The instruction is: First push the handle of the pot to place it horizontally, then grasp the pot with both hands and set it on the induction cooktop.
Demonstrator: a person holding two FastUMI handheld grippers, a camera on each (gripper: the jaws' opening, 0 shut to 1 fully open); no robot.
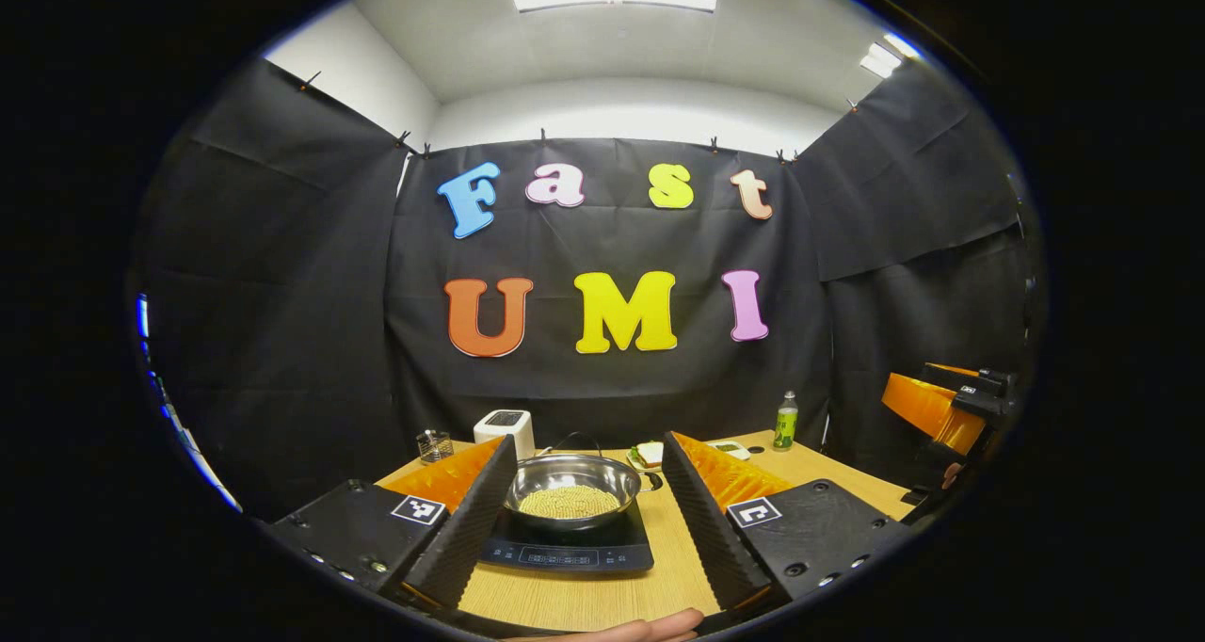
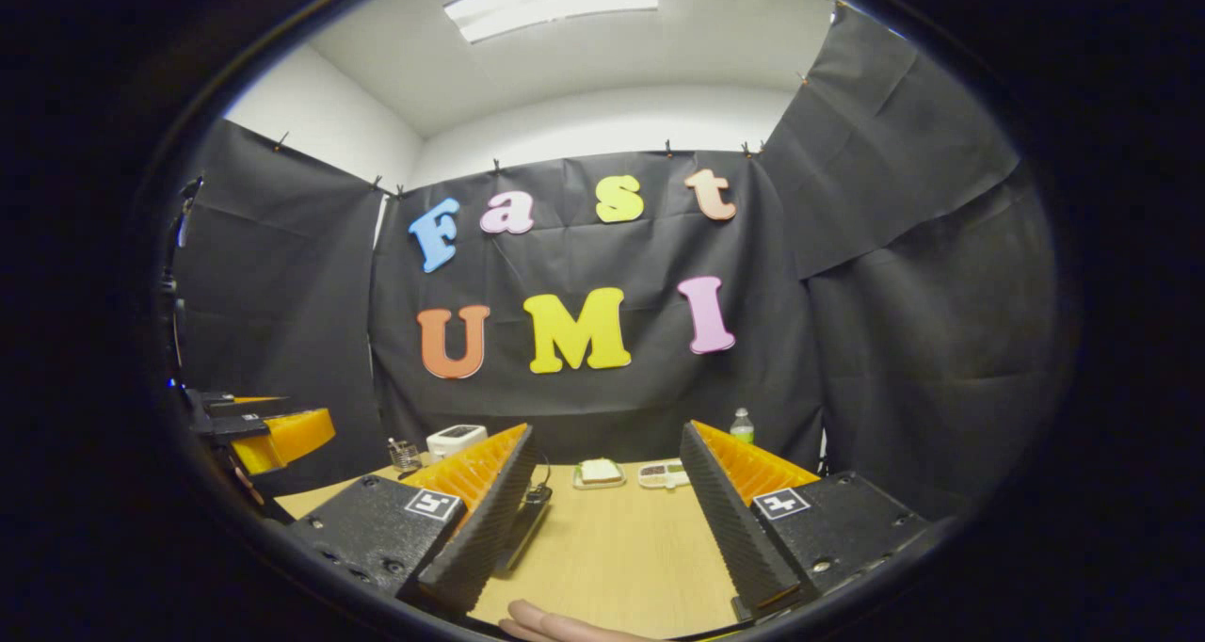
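Pot point(image 1: 571, 491) sat on the cooktop point(image 1: 569, 548), grains inside, framed between the left gripper's point(image 1: 584, 520) spread, empty fingers. Right gripper point(image 2: 602, 520) was released too, holding nothing over bare table point(image 2: 612, 557). Far back: a white box point(image 1: 505, 427) left, a bottle point(image 1: 785, 422) right, a sandwich point(image 2: 599, 472) between.

Both the left tool point(image 1: 584, 520) and right tool point(image 2: 602, 520) gape wide, seemingly held level.
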